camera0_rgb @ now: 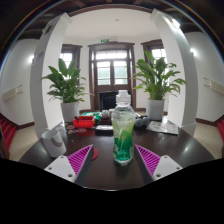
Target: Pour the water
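Bottle [123, 133] with the green label and white cap is standing upright on the dark table [110, 172], right between my fingers but a bit ahead of the tips, with a clear gap on both sides. So my tongs [113, 160] are spread wide, pinching nothing, pink pads [80, 157] facing in toward each other. A metal cup [55, 139] sits off to the left of the left finger, well apart from the bottle. Some clutter lies on the table behind the bottle, can't really make out what. Two big leafy plants [66, 84] stand further back by the windows [111, 69].
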Action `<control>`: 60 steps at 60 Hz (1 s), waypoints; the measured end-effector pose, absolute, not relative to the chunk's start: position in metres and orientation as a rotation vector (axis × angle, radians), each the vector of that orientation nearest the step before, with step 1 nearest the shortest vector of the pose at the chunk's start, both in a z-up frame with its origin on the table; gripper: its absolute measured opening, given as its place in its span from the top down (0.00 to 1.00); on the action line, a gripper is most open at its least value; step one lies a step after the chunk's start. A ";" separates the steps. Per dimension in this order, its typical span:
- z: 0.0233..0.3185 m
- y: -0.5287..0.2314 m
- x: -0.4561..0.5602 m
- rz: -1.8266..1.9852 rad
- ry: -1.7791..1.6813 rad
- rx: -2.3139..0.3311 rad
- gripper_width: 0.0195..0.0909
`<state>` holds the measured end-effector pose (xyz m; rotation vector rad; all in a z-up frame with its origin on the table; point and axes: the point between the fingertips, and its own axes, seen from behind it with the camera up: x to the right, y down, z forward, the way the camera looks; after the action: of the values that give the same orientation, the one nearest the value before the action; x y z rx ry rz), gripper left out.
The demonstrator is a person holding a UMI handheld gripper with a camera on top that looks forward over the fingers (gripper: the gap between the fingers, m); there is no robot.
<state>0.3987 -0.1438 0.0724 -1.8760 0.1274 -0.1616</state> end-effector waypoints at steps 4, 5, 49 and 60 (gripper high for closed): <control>0.072 -0.125 0.418 -0.215 0.129 -1.863 0.11; 0.072 -0.120 0.423 -0.226 0.132 -1.859 0.11; 0.074 -0.029 0.447 -0.289 0.074 -1.753 0.85; 0.072 -0.027 0.443 -0.326 0.048 -1.785 0.85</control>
<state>0.4432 -0.0272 0.0716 -1.7850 0.0480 -0.3259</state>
